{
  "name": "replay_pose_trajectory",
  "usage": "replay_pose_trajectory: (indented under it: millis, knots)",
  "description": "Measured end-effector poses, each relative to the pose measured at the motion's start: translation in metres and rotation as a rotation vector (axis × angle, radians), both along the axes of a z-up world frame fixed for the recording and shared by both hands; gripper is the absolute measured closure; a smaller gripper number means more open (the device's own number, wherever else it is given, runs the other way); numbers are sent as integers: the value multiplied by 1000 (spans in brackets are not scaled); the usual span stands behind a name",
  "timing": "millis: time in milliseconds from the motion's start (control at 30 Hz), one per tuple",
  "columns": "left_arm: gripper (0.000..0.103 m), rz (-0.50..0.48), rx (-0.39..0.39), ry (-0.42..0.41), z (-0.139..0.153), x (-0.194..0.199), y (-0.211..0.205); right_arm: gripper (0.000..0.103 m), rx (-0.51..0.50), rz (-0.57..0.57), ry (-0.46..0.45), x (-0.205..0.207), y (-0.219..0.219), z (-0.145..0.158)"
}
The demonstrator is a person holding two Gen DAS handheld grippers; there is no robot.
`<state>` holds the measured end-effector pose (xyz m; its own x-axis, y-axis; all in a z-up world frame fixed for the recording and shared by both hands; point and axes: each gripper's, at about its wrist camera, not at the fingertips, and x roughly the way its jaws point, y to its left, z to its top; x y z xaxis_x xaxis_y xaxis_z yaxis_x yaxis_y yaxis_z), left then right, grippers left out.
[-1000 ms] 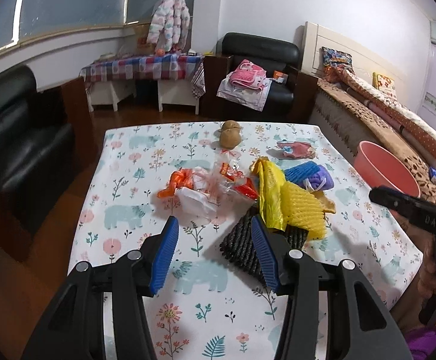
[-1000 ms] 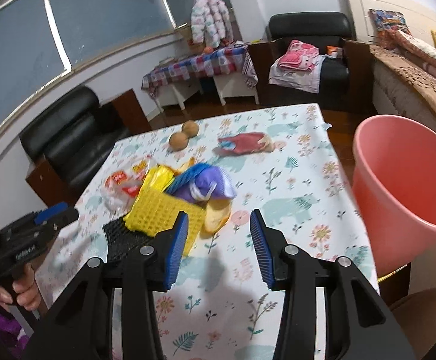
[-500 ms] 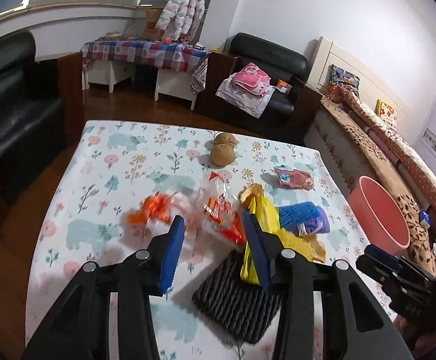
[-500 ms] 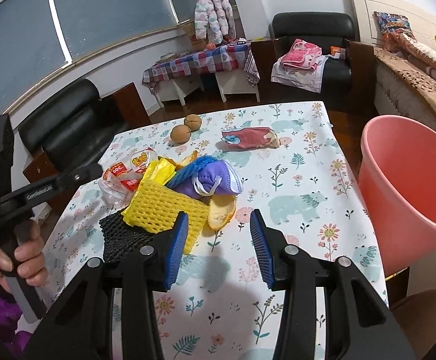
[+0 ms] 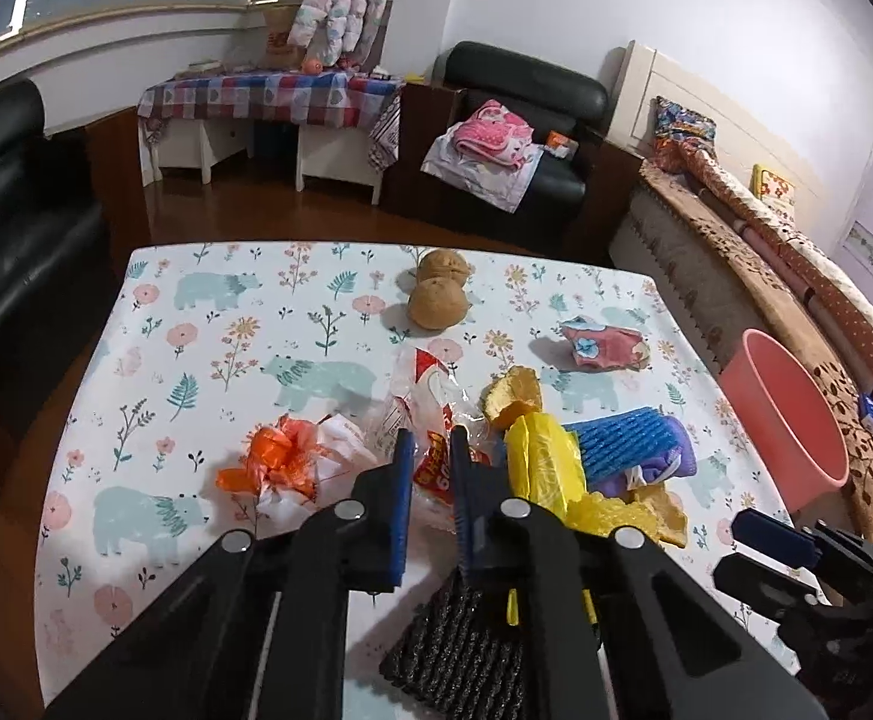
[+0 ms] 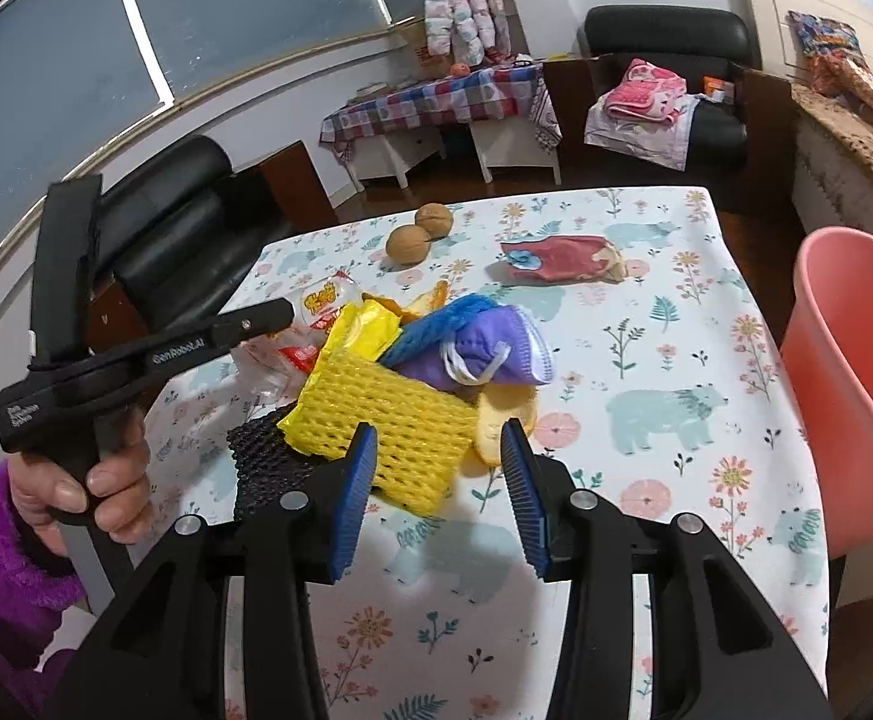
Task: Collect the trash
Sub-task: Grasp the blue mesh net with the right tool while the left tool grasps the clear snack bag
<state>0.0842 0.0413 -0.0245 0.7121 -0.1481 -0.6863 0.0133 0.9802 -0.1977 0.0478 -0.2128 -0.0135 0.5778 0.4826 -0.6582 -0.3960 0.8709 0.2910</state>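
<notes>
Left claw [image 5: 431,468] closing on snack wrapper [image 5: 433,420] | right claw [image 6: 439,468] half-open, empty

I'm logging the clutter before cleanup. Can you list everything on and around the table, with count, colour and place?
walnuts: two, brown, far middle of table
snack wrapper: one, clear and red, between left jaws
plastic scrap: one, orange and white, left of pile
foam net: one, yellow, pile front
black net: one, under yellow net
blue net: one, pile right
mask: one, purple, on pile
red wrapper: one, far right
bin: one, pink, beside table
left gripper: closing on wrapper
right gripper: open, over yellow net
</notes>
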Motion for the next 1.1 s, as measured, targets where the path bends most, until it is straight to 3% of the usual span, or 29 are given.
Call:
replay_pose_trajectory:
  millis: [333,533,700,967,1000,1100]
  knots:
    - [94,38,-65,-86,26,-34,29,59,50,-11,12,18,-1,13]
    - [94,62,-104,-103,33,-47,44,59,118,5,72,36,11,14]
    - [94,50,-117,-107,32,-55,45,59,63,-65,82,55,20,10]
    - [94,45,-143,-98,29,-57,49,59,-9,-78,74,73,34,3]
    - [94,45,-143,-99,29,-57,49,62,-19,-81,69,72,35,2]
    - [94,49,-151,-102,28,-57,52,83,-44,-74,49,70,36,3]
